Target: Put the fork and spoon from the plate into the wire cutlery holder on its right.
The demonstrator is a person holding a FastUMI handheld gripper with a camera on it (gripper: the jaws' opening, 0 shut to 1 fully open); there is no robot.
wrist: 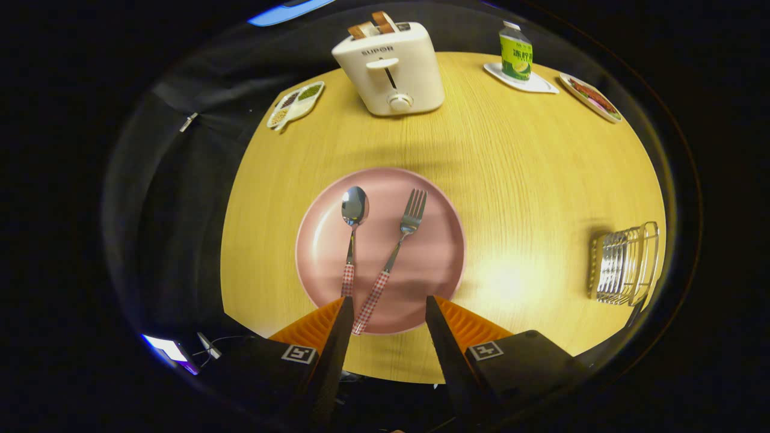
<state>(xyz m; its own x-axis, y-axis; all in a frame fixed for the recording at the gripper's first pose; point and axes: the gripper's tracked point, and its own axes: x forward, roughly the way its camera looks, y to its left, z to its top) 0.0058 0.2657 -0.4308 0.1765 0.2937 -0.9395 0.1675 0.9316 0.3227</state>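
Since both utensils lie flat on the plate (433, 264), nothing is picked yet: the gripper (385, 310) hangs spread wide and empty above the plate's near rim, holding nothing. The spoon (353, 231) sits on the plate's left half, bowl pointing away, its checkered handle end just touching the left finger's tip in view. The fork (394, 255) lies right of it, angled, tines away, its handle end between the 2 fingers at the near rim. The wire cutlery holder (622, 264) stands well apart to the right on the tabletop (529, 180); a toaster (391, 69), a bottle (515, 54) and 2 small dishes sit beyond the plate. Handling guess: both are light, stiff metal, thin and low-profile, so likely slippery against a glazed plate and hard to get fingers under. I'd grab the patterned handles, not the polished necks; the handle looks thicker and grippier. Fork first, it's already lined up. Pinch across the handle width near its end, then tip it upright for the drop into the holder.
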